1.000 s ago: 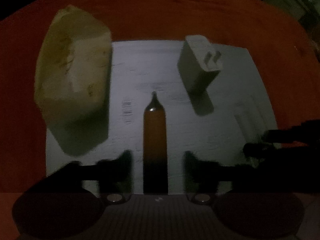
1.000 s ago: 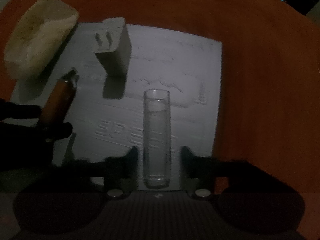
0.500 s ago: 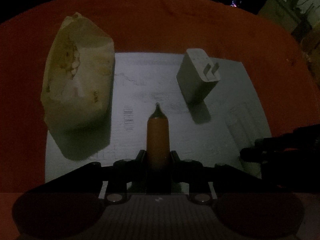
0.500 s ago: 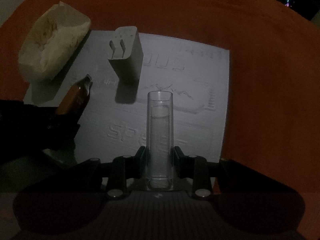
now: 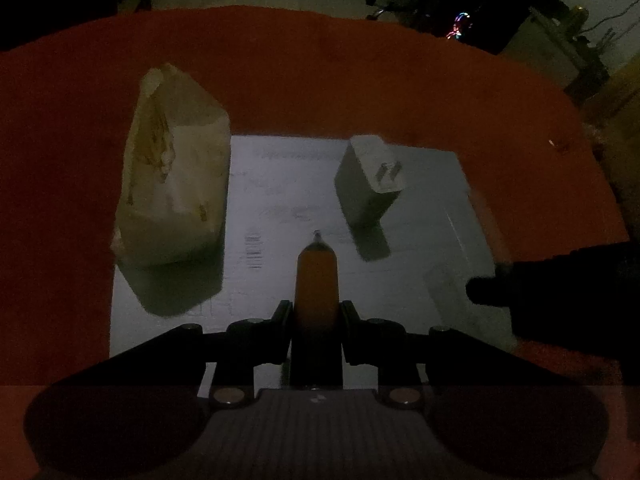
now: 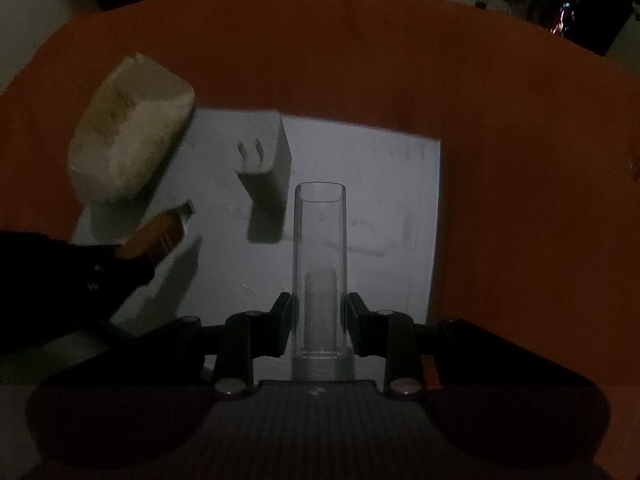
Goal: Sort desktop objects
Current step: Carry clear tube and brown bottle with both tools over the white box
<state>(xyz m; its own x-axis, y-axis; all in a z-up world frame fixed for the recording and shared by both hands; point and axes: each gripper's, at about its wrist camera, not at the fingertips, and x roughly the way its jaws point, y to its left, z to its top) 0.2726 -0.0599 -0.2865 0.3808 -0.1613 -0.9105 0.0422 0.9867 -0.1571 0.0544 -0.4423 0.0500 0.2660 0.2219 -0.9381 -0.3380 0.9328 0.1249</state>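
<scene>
My left gripper point(image 5: 316, 312) is shut on an orange pen-like stick point(image 5: 316, 280) with a clear pointed tip, lifted above the white sheet point(image 5: 280, 184). In the right wrist view the same orange stick point(image 6: 160, 236) shows at the left, held by the dark left gripper. My right gripper point(image 6: 319, 312) is shut on a clear plastic tube point(image 6: 319, 248), open at its far end, raised over the white sheet point(image 6: 380, 184). A white plug adapter point(image 5: 370, 180) point(image 6: 266, 160) rests on the sheet, prongs showing.
A crumpled cream paper bag point(image 5: 172, 184) point(image 6: 124, 140) sits on the sheet's left edge. The sheet lies on an orange-red round tabletop point(image 5: 360, 80) point(image 6: 520, 160). The room beyond is dark, with small coloured lights point(image 5: 460, 24) far right.
The left gripper's jaws closed on the orange stick, and the right's on the clear tube. Both have risen off the sheet with these things; the table looks farther away.
</scene>
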